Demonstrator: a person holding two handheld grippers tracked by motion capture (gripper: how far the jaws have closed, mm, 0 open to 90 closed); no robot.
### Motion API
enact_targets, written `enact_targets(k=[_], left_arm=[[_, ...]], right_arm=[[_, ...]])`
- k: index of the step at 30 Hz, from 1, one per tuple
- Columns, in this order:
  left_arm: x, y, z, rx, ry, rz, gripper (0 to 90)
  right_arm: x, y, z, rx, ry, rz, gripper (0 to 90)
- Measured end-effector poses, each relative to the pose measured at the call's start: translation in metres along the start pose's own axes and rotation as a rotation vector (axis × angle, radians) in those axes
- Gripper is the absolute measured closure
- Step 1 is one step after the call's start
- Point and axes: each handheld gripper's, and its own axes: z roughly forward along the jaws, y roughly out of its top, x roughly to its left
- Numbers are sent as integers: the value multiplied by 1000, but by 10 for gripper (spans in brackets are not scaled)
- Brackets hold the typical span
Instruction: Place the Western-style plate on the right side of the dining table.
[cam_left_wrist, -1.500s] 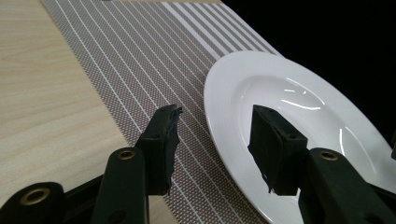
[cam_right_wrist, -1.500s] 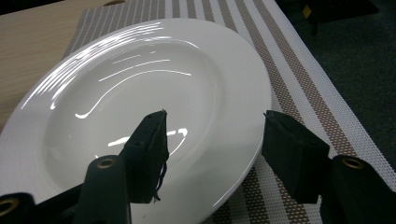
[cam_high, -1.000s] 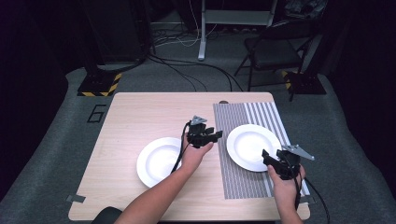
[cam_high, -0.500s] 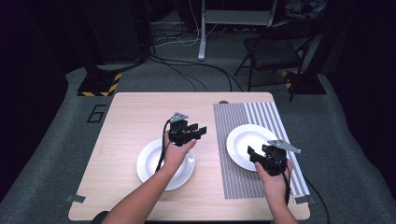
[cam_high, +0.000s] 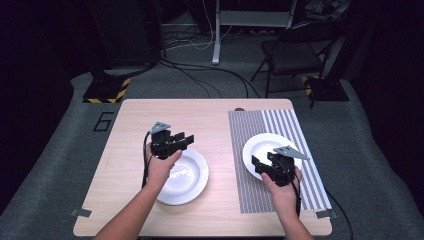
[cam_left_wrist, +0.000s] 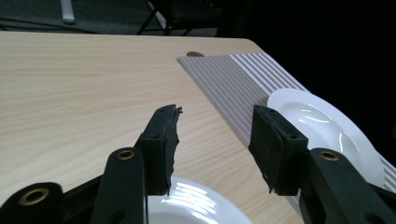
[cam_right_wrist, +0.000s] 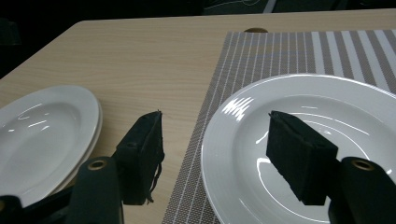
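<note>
**Two plates on the table, neither gripped yet**

Both grippers empty. Left gripper (cam_high: 181, 141) hangs over the far rim of the left plate (cam_high: 187, 176), which sits on bare wood of the table (cam_high: 210, 115). Its jaws stand wide apart with nothing between them; in the left gripper view they frame bare tabletop, with the plate's rim just below them (cam_left_wrist: 196, 207). Looks like two plates stacked there: the right gripper view shows a second edge under the near one (cam_right_wrist: 88, 135), though it is hard to be sure.

Right gripper (cam_high: 262, 167) sits at the near-left rim of the right plate (cam_high: 265, 145), which lies on the striped placemat (cam_high: 280, 120). Jaws apart here too; in the right gripper view one jaw is over the mat just left of the rim, the other over the plate's bowl (cam_right_wrist: 327, 116), so the rim lies between them. Not clamped. Cannot tell whether a jaw touches the plate.

Progress, judged: early. Grasping is not done on either side. The right side seems closest, lined up to pinch the rim. The left gripper looks less committed, above the plate and pointing past it. Left to do: close on a rim, lift, and carry; likely the plates get stacked or laid out on the mat, but the goal spot is not clear from the pictures.
</note>
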Motion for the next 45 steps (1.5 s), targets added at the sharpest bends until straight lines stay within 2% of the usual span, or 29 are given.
enact_targets(k=[7,16,23,26,32,36,41,45], left_arm=[[19,-6,-32,-30,53,-14,497],[35,-18,-64,-42,93,0,465],[50,-38,-83,-22,130,-1,457],[57,-47,-88,-7,131,-19,459],[68,-63,-96,-4,144,-23,458],[75,-73,-96,-8,148,-40,455],[81,-80,-96,-9,143,-33,449],[86,-86,-93,16,154,-28,446]], right_arm=[[18,5,-4,1,46,-68,355],[28,1,2,48,151,-78,337],[31,-11,7,70,175,-106,330],[31,-17,9,73,179,-112,328],[29,-26,15,86,183,-156,322],[27,-34,20,95,200,-160,322],[28,-40,26,112,216,-182,322],[29,-46,29,123,226,-199,322]])
